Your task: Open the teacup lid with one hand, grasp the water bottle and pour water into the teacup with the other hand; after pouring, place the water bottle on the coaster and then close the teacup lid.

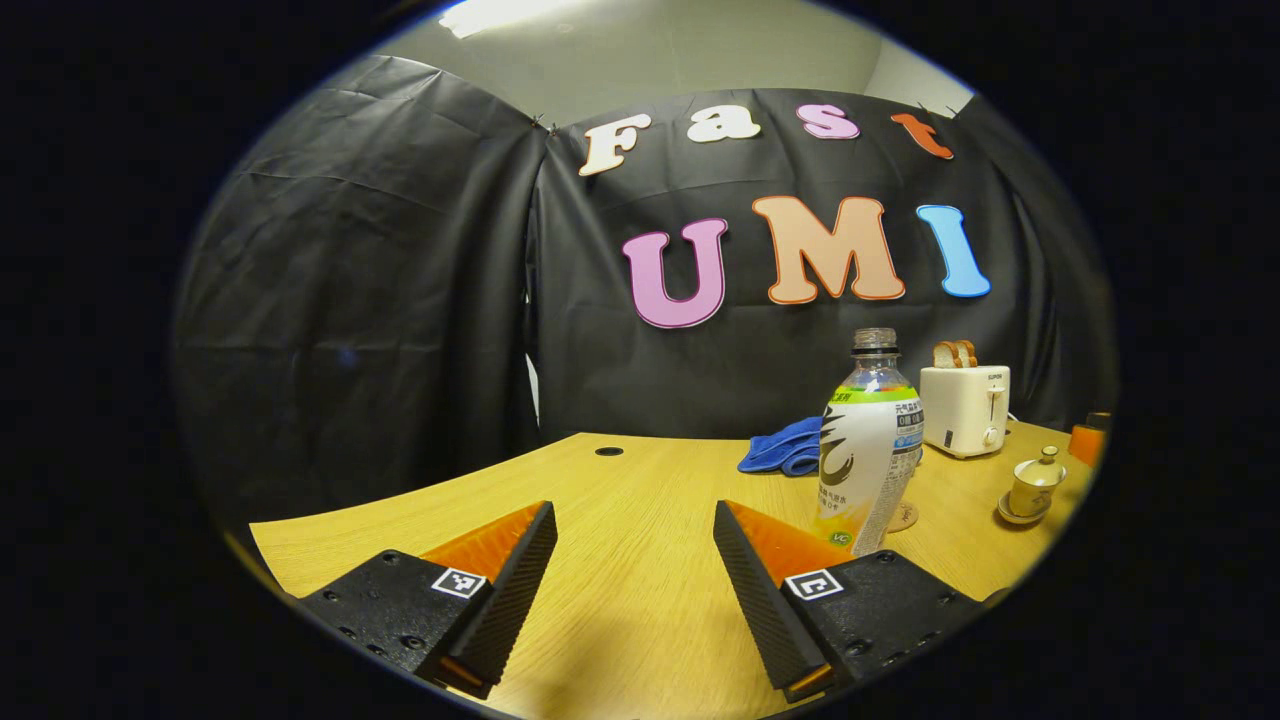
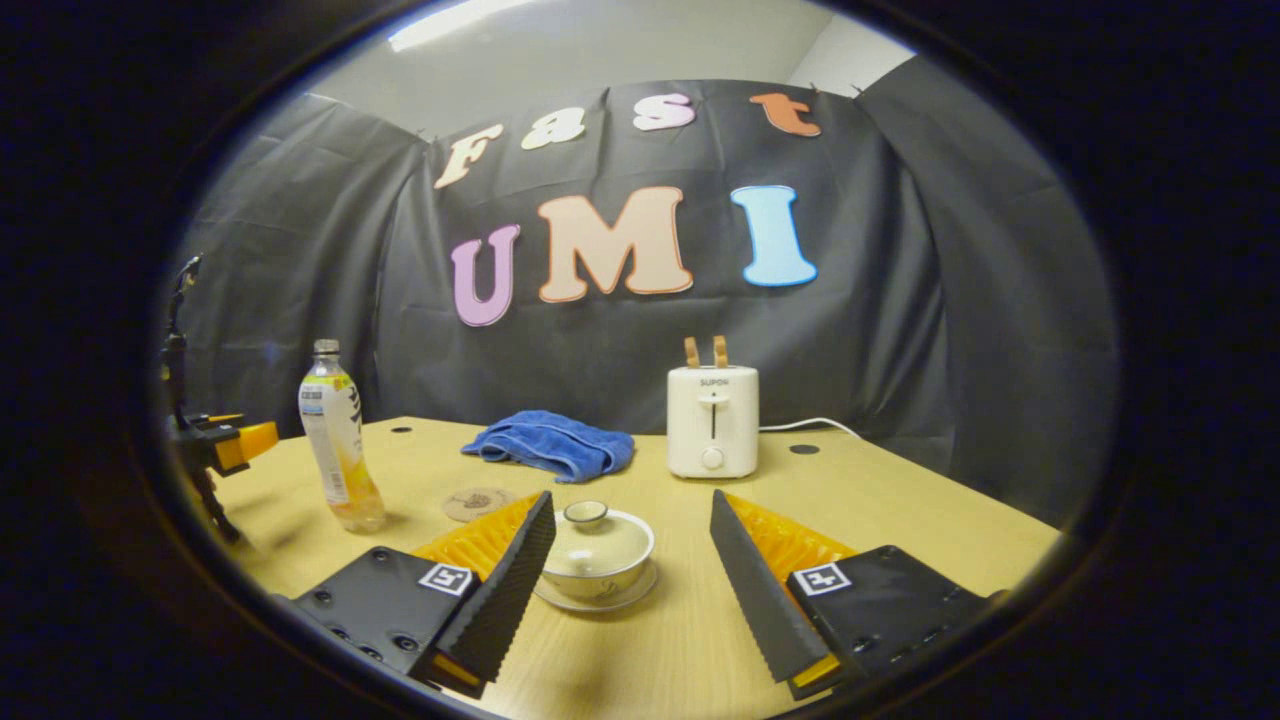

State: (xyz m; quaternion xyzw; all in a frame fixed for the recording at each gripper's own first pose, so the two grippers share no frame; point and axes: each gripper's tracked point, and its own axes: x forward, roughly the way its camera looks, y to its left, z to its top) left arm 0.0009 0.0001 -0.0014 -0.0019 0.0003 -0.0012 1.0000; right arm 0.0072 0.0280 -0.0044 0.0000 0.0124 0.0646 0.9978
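Both tongs gape wide: right tongs frame the lidded teacup, bottle beyond left tongs.

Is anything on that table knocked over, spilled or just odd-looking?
Nothing stands out. The water bottle stands upright beside the coaster, not on it. The teacup sits on its saucer with the lid on. The blue cloth is loosely bunched near the toaster. No spills show on the table.
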